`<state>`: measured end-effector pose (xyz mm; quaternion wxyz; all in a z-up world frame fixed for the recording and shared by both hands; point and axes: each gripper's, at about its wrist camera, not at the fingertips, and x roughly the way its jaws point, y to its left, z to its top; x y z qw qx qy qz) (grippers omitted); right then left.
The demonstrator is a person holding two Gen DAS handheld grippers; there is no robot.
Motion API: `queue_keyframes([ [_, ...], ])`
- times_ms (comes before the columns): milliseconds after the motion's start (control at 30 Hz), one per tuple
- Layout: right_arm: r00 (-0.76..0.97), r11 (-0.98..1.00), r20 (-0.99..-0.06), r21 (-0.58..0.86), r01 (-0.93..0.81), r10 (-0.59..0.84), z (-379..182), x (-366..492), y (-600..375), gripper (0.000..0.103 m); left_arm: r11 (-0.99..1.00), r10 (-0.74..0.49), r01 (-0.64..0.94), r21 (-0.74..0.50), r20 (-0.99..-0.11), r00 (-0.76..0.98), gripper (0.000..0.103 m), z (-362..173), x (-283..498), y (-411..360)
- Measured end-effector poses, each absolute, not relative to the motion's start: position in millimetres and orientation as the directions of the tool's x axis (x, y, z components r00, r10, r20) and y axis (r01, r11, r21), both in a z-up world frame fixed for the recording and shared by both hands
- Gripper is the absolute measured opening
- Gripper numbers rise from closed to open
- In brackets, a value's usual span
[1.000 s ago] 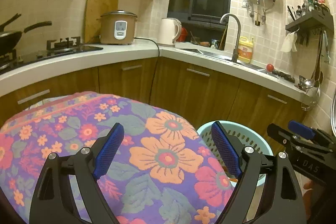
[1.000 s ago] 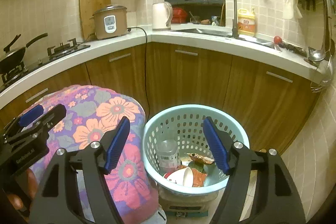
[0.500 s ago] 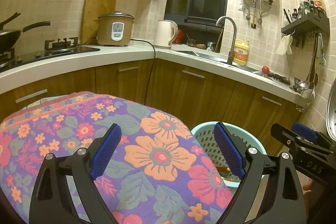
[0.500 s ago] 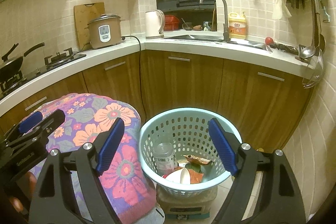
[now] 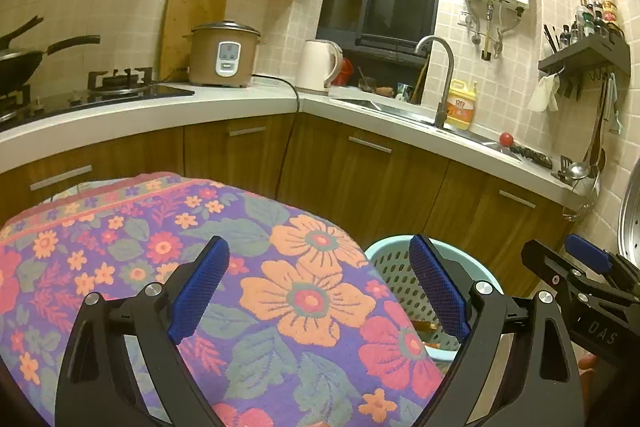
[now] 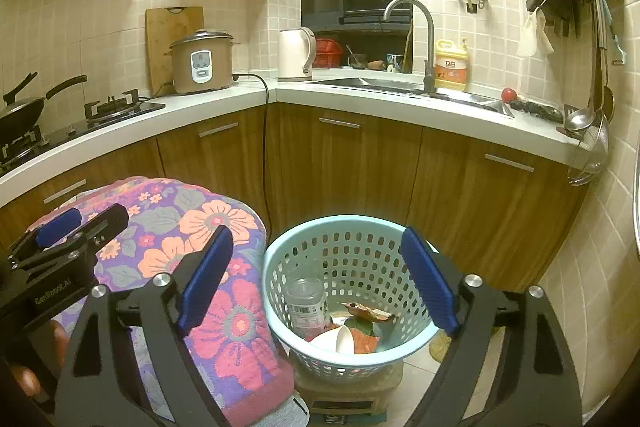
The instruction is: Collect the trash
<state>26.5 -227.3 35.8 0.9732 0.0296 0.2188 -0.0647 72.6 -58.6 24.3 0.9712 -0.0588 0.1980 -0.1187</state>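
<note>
One basket (image 6: 348, 267) on the floor beside the floral cloth (image 6: 224, 227), w/ 1 clear bottle (image 6: 306, 307), 1 white cup (image 6: 344, 341) & leaf scraps inside. Left hand-held gripper (image 5: 320, 291) is spread wide & empty over the cloth; right hand-held gripper (image 6: 316, 283) is opening, nothing clamped, wider vs a sec ago.

The left tool (image 5: 318, 293) hangs wide open and empty over a flowered cloth (image 5: 248, 267). Just beside the cloth stands a pale blue basket (image 5: 390, 267); the right tool (image 5: 576, 267) shows at the picture's right edge.
</note>
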Motion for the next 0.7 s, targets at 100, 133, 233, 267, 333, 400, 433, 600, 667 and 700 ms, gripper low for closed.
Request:
queue_keyframes([
  [100,0.896,0.990,-0.429,0.027,0.141,-0.116,35.8,26.6,-227.3,0.083,0.966,-0.253,0.209,-0.154,-0.372,0.893,0.089,24.6,71.9,-60.3],
  [133,0.896,0.990,-0.429,0.026,0.141,-0.116,35.9,26.5,-227.5,0.083,0.965,-0.254,0.211,-0.154,-0.373,0.892,0.089,24.7,71.7,-60.6],
  [233,0.895,0.990,-0.430,0.023,0.142,-0.119,35.3,26.3,-227.2,0.083,0.965,-0.256,0.212,-0.154,-0.373,0.892,0.089,25.1,71.3,-61.1],
  [267,0.895,0.990,-0.430,0.023,0.143,-0.119,35.7,26.1,-227.3,0.083,0.965,-0.256,0.212,-0.155,-0.374,0.891,0.089,25.2,71.4,-61.3],
  [333,0.894,0.989,-0.432,0.023,0.144,-0.120,35.1,26.0,-227.7,0.083,0.964,-0.257,0.211,-0.160,-0.378,0.889,0.089,24.9,71.6,-61.6],
  [400,0.893,0.989,-0.433,0.024,0.145,-0.120,34.4,25.8,-228.4,0.083,0.964,-0.256,0.209,-0.162,-0.380,0.889,0.090,24.3,71.8,-61.1],
  [433,0.893,0.989,-0.433,0.024,0.145,-0.121,34.0,25.7,-228.5,0.083,0.965,-0.255,0.208,-0.161,-0.379,0.890,0.091,24.2,71.7,-61.1],
  [600,0.893,0.989,-0.433,0.024,0.144,-0.120,33.7,25.4,-229.5,0.083,0.967,-0.247,0.202,-0.154,-0.381,0.891,0.091,24.1,72.4,-61.8],
  [667,0.895,0.989,-0.430,0.025,0.146,-0.121,33.7,24.9,-231.0,0.083,0.968,-0.244,0.201,-0.151,-0.383,0.891,0.091,23.8,72.5,-61.6],
  [700,0.895,0.989,-0.429,0.027,0.146,-0.120,33.8,24.6,-232.2,0.083,0.969,-0.243,0.200,-0.148,-0.384,0.891,0.091,23.3,72.5,-61.8],
])
